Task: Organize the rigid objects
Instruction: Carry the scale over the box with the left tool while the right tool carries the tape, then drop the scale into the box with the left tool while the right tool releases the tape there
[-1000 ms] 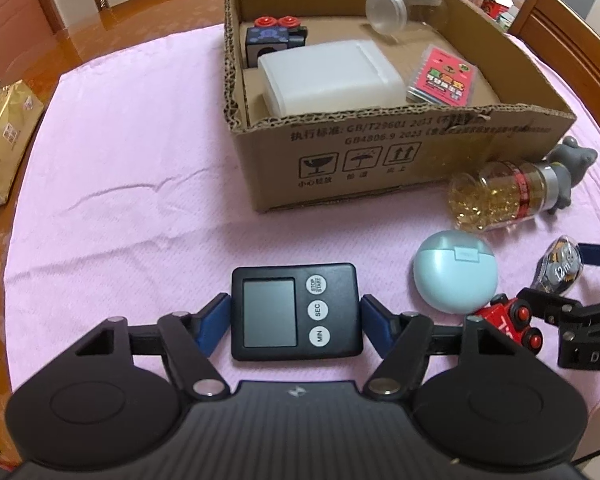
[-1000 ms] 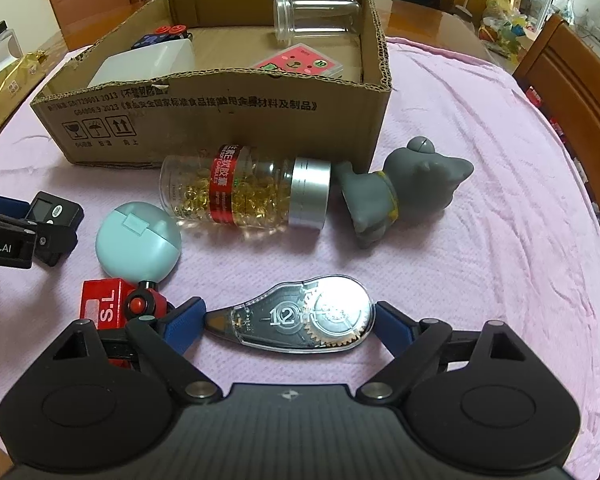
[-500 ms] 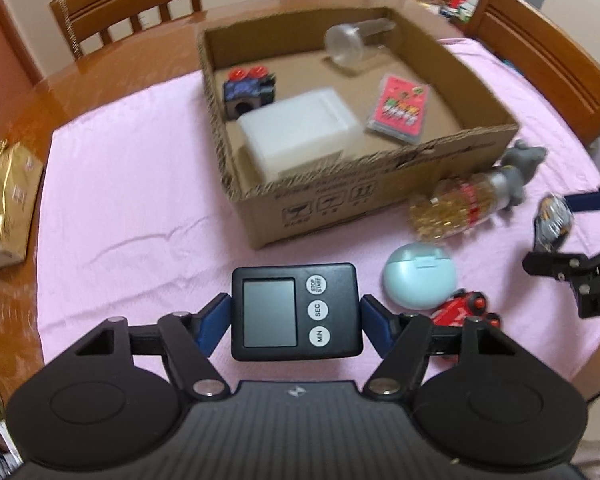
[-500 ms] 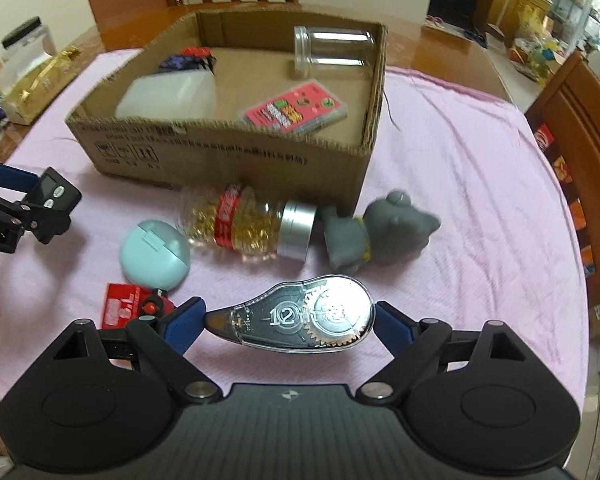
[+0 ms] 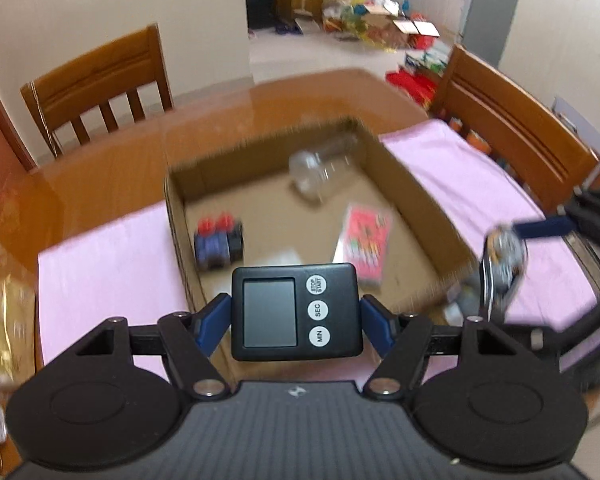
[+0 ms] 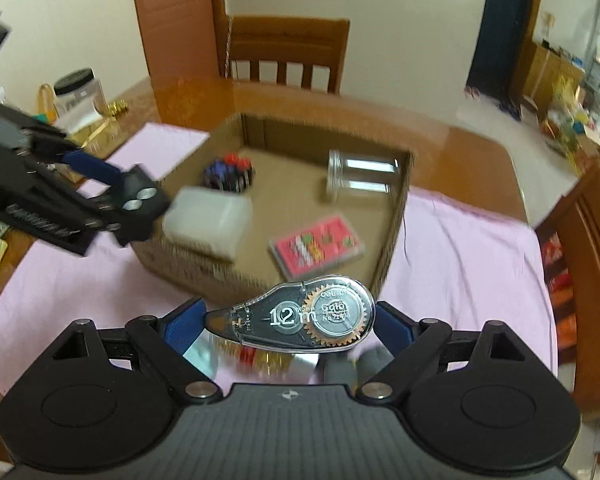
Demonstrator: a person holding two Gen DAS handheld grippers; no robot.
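With my left gripper point(image 5: 296, 314) clamped on the timer point(image 5: 296, 312) and my right gripper point(image 6: 290, 320) on the correction tape point(image 6: 300, 318), I should clear the cardboard box point(image 6: 396, 216)'s near wall before letting go.

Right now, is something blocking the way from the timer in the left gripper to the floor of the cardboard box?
Nothing visible. The timer hangs above the box's near wall, bare cardboard beyond it.

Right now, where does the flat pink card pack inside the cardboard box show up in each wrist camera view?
Left wrist: pink card pack lies right of centre, above the held black timer.
Right wrist: pack lies centre, above the held correction tape.
Shared landmark: clear jar beyond it.
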